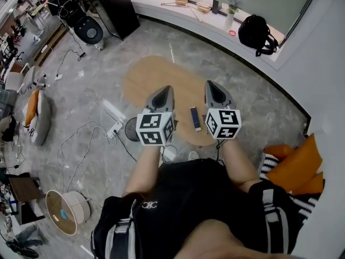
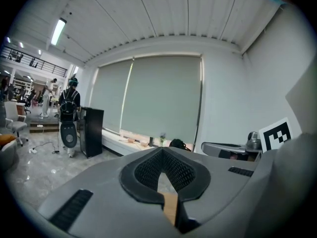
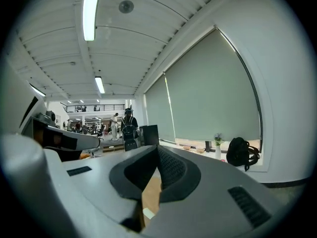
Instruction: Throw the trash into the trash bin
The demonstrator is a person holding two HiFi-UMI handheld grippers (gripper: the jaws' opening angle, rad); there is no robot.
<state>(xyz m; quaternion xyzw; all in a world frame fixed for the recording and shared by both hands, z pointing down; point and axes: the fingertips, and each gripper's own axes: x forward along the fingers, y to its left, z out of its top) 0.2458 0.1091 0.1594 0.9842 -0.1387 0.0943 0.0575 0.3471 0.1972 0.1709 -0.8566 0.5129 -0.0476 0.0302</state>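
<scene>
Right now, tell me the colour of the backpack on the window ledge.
The backpack is black; it shows best in the head view.

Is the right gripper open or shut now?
Shut: the right gripper has its jaw tips touching, with nothing held between them.

Black top [image 1: 194,196], white-striped sleeves [image 1: 122,235], grey tools [image 1: 164,89] [image 1: 211,83]

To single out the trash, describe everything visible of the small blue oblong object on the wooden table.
The small blue oblong object is narrow and looks flat, blue with a pale end nearest the person. It lies on the light wooden oval table near its near edge, pointing away from the person. It shows between the left gripper and right gripper; neither holds it. Material too small to tell.
</scene>
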